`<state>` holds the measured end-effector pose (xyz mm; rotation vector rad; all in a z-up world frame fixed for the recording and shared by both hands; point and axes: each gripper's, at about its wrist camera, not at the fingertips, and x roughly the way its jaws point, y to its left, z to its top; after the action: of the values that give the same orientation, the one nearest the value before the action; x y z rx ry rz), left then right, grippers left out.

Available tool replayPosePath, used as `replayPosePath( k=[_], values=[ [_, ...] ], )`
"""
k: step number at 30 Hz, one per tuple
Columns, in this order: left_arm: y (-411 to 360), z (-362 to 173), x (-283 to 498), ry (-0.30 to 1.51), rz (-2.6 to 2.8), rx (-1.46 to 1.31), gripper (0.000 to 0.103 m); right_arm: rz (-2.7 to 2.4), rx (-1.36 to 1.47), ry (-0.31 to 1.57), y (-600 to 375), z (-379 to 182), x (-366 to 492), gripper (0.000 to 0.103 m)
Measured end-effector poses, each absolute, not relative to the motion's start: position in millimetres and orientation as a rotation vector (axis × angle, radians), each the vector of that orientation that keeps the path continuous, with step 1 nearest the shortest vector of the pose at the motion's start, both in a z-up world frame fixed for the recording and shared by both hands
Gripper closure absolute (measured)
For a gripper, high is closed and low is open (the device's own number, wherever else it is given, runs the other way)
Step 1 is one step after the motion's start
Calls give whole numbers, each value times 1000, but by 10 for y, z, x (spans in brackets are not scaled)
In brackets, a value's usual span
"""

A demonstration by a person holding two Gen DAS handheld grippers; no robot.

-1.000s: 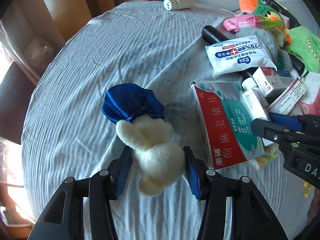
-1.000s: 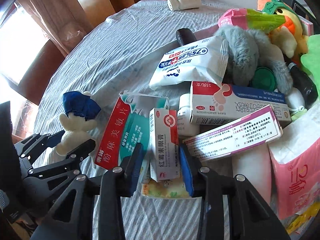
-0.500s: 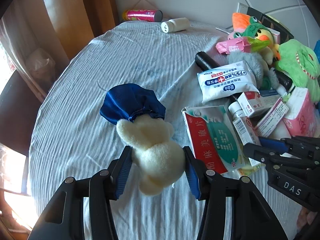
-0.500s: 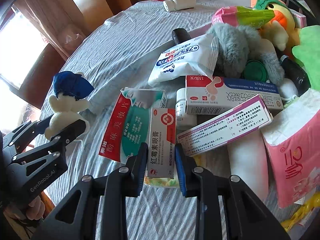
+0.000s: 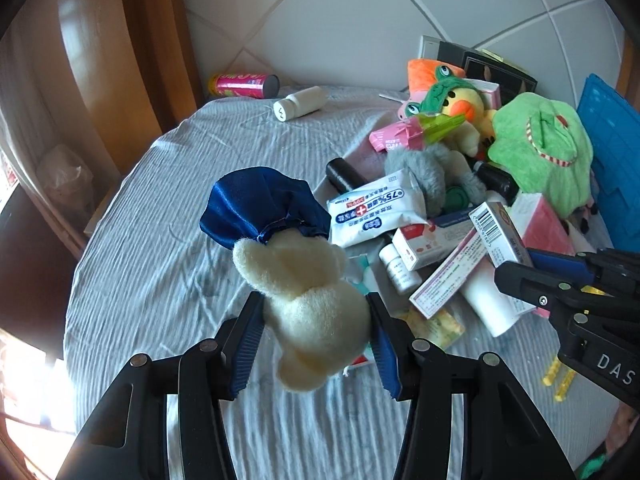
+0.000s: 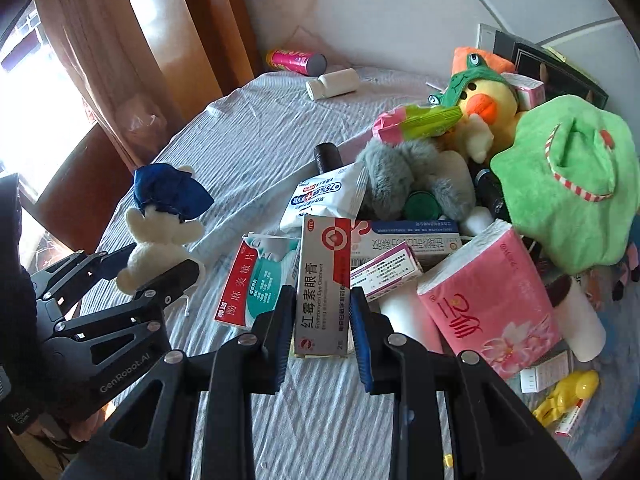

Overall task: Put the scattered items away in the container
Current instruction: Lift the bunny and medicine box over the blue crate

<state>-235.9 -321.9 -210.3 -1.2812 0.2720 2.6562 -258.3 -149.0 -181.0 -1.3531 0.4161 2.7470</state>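
My left gripper [image 5: 316, 320] is shut on a cream plush toy with a blue satin cap [image 5: 308, 292] and holds it above the bed; it also shows in the right wrist view [image 6: 160, 224]. My right gripper [image 6: 320, 316] is shut on a white and red ointment box [image 6: 324, 280], lifted off the pile. A blue container [image 5: 612, 152] stands at the far right, partly hidden behind a green frog plush [image 5: 540, 148].
A pile of medicine boxes, a wipes pack [image 5: 372, 208], a grey plush [image 6: 408, 176], a duck plush [image 6: 484, 108] and pink tissues [image 6: 488, 300] covers the right of the bed. A pink can [image 5: 244, 85] and white bottle [image 5: 300, 103] lie at the far edge.
Both grippers have risen. The plush toy and the ointment box left the bedsheet and pile with them. The right jaws closed onto the box.
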Motion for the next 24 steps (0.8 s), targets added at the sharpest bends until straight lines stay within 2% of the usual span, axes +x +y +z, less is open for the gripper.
replayPosePath(
  k=[11,16,24],
  values=[
    [-1959,-1338,-1957,348,2538,-987,53,2629,-1023,320,-599,-993,-1594,76],
    [-1156,-1043,-1724,371,2477,-873,53,2570,-888,279,13,-661,-1001,76],
    [372,-490,-1251,309,2441,-680,53,2500,-690,172,1284,-165,146,76]
  ],
)
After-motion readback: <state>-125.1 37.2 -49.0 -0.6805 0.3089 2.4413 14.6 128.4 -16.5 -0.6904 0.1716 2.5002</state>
